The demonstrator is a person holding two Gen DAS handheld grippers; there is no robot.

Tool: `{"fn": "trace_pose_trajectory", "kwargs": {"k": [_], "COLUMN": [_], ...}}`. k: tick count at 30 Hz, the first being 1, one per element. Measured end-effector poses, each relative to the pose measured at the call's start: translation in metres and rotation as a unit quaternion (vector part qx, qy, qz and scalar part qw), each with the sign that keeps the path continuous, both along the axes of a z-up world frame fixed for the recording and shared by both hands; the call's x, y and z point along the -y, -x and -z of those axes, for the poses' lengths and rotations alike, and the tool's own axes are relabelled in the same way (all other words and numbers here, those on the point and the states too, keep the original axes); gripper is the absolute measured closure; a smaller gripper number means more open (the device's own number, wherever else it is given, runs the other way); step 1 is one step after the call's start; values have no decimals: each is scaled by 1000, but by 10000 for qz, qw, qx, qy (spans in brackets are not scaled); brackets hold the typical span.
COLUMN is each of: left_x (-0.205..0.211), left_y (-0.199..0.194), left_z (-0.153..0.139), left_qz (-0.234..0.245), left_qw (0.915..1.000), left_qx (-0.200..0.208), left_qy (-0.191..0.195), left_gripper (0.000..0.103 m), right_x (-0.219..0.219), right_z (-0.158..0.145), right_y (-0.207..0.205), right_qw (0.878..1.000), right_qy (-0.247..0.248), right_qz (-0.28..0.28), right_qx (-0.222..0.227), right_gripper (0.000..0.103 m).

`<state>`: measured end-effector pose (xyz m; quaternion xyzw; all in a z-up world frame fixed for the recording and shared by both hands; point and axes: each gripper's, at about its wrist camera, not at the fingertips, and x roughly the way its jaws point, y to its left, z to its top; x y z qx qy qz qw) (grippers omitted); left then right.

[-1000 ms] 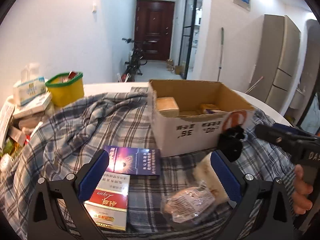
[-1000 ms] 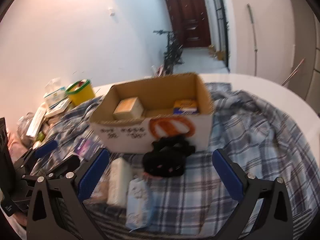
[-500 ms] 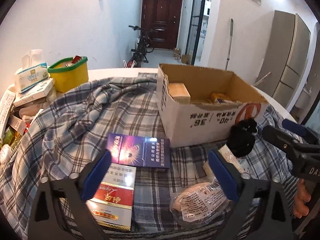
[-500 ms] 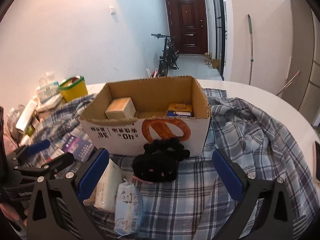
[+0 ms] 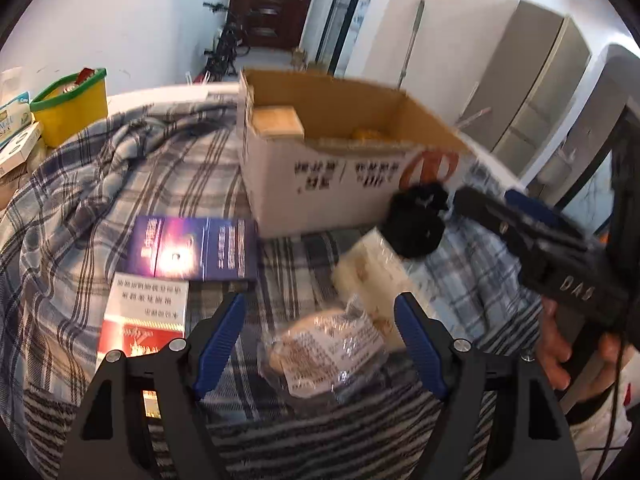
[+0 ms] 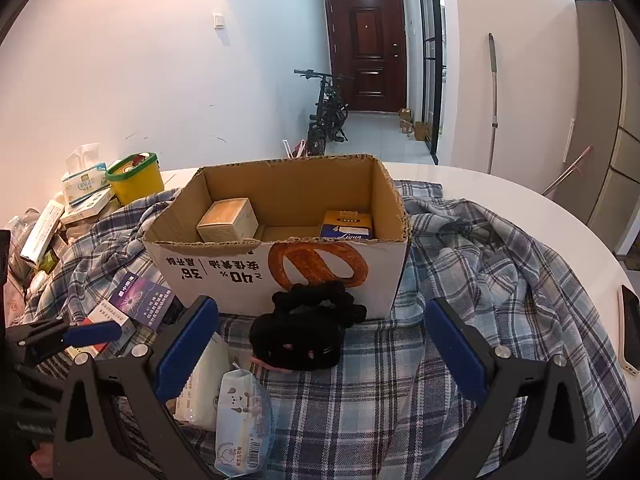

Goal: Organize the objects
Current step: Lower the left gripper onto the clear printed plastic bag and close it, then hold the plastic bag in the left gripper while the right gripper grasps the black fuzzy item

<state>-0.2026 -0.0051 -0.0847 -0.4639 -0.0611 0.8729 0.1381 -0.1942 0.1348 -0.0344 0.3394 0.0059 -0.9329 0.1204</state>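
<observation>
A clear-wrapped snack packet (image 5: 324, 352) lies on the plaid cloth (image 5: 120, 184) between the fingers of my left gripper (image 5: 320, 304). Its jaws are closing, and the blue pads stand just off the wrapper on both sides. Beside the packet lie a white wrapped pack (image 5: 372, 276), a purple box (image 5: 196, 248) and a red-and-white carton (image 5: 144, 312). My right gripper (image 6: 320, 308) is open above a black fuzzy item (image 6: 304, 336), which rests against the cardboard box (image 6: 280, 264). That box holds a tan box (image 6: 228, 220) and a yellow-and-blue pack (image 6: 348, 226).
A yellow tub with a green rim (image 6: 136, 178), tissue boxes (image 6: 82, 178) and loose cartons crowd the table's left side. A phone (image 6: 630, 328) lies at the right on the white table (image 6: 500, 196). A wet-wipe pack (image 6: 240, 412) sits near the right gripper's left finger.
My left gripper tipped downward and its jaws narrowed around the clear-wrapped packet. The right gripper stayed wide open over the black fuzzy item.
</observation>
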Motion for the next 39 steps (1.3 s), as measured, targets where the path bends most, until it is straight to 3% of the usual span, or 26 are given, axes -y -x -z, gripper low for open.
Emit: {"fn": "trace_pose_trajectory", "kwargs": {"k": [3,7,9,13,20,24,29,34,39], "left_x": [-10,-21,-23,-23,-22,-13,-4,2,-7], "left_y": [3,5,6,1,-13,-12,-10,-14,-13], "left_z": [14,26,29,20,-12,-18,-18,-21,-18], "left_qz": [182,239,198,126,-125,-216,-531,-673,-461], "left_qw": [9987,9969,9967,9980,9930,9947,9926,9894,9885], "left_qx": [467,643,651,308,-819,-783,-928,-1149,-1251], "left_qy": [60,387,442,538,845,634,575,578,710], "left_gripper": [24,24,31,34,35,35,35,35,35], "right_x": [4,7,7,7,3,1,-5,-3,-1], "right_z": [3,4,3,2,-1,-10,-3,7,30], "right_y": [0,-1,-3,-4,-6,-12,0,13,28], "right_qw": [9999,9998,9998,9998,9999,9984,9998,9993,9975], "right_qy": [-83,-117,-97,-39,12,-168,136,-167,260], "right_qz": [-59,-157,-180,-204,-25,153,108,290,-181], "right_qx": [13,20,15,21,-117,-523,-138,-150,627], "right_gripper": [0,0,0,0,0,0,0,16,23]}}
